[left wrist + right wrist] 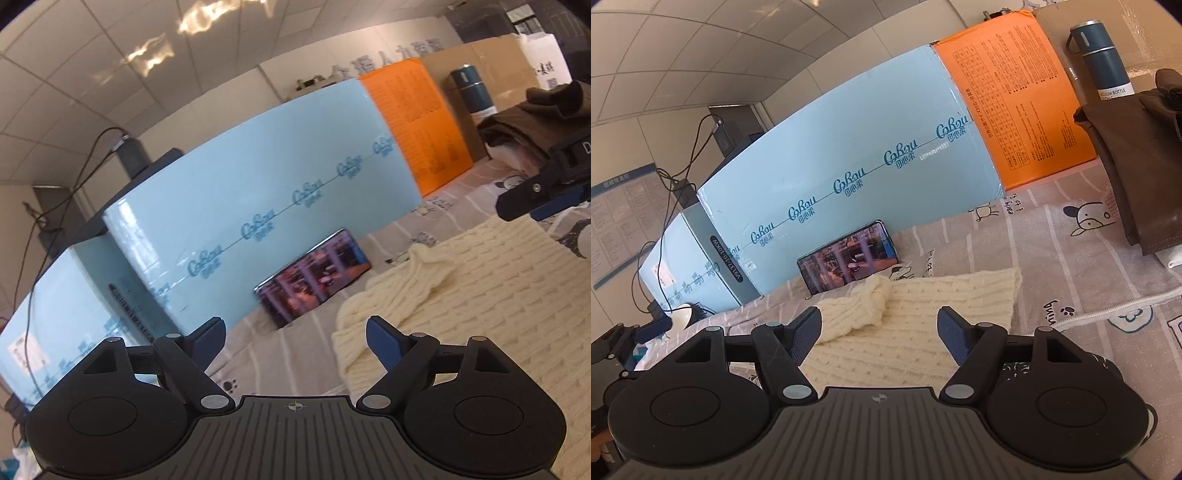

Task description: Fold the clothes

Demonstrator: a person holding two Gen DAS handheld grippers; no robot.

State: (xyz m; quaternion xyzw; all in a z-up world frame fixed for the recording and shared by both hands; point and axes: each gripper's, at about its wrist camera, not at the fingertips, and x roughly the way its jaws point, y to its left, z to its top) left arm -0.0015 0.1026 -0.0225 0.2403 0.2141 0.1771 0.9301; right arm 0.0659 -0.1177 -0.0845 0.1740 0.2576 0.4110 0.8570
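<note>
Hovering with jaws wide and empty, left gripper point(295, 343) and right gripper point(879, 332) face the cream sweater point(908, 332) lying flat on the bed sheet point(1071, 280); advisable: pinch matching edges, lift evenly.

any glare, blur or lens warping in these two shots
Left wrist view: bright sun reflections streak the ceiling, glare washes the left end of the blue box, its straight edge bows from fisheye, and the orange box looks blurred. Right wrist view: sharper, with print on the orange box and the bottle label readable; the phone screen glows, and box edges curve too.
</note>
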